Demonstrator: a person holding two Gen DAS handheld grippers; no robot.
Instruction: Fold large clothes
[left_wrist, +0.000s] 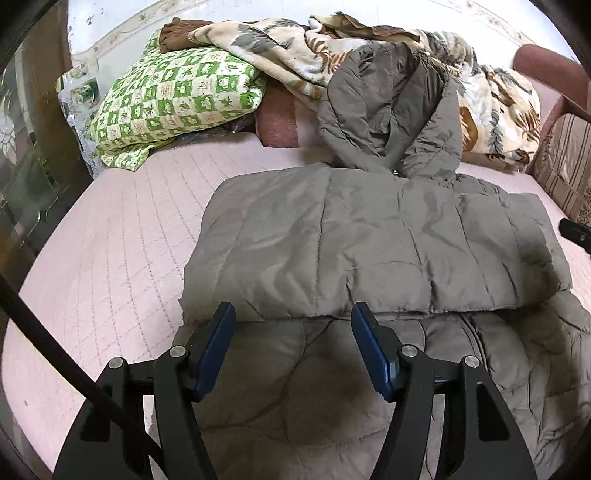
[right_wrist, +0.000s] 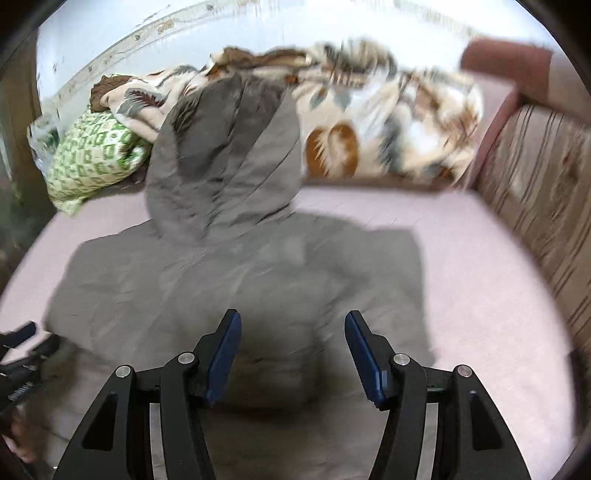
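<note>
A grey-brown quilted hooded jacket (left_wrist: 369, 240) lies on the pink bed, a folded panel laid across its body and its hood (left_wrist: 388, 107) resting up against the blankets. My left gripper (left_wrist: 293, 314) is open and empty, hovering over the jacket's near part just before the fold's edge. In the blurred right wrist view the jacket (right_wrist: 236, 280) lies below with its hood (right_wrist: 225, 147) pointing away. My right gripper (right_wrist: 292, 321) is open and empty above the jacket's middle. The left gripper shows at that view's left edge (right_wrist: 26, 343), and the right gripper's tip shows at the left wrist view's right edge (left_wrist: 576, 230).
The pink quilted mattress (left_wrist: 110, 229) bears the jacket. A green checked pillow (left_wrist: 173, 99) and a leaf-print blanket (left_wrist: 295, 48) lie piled at the head. A striped sofa side (right_wrist: 535, 206) borders the right. A dark wooden frame (left_wrist: 40, 122) stands left.
</note>
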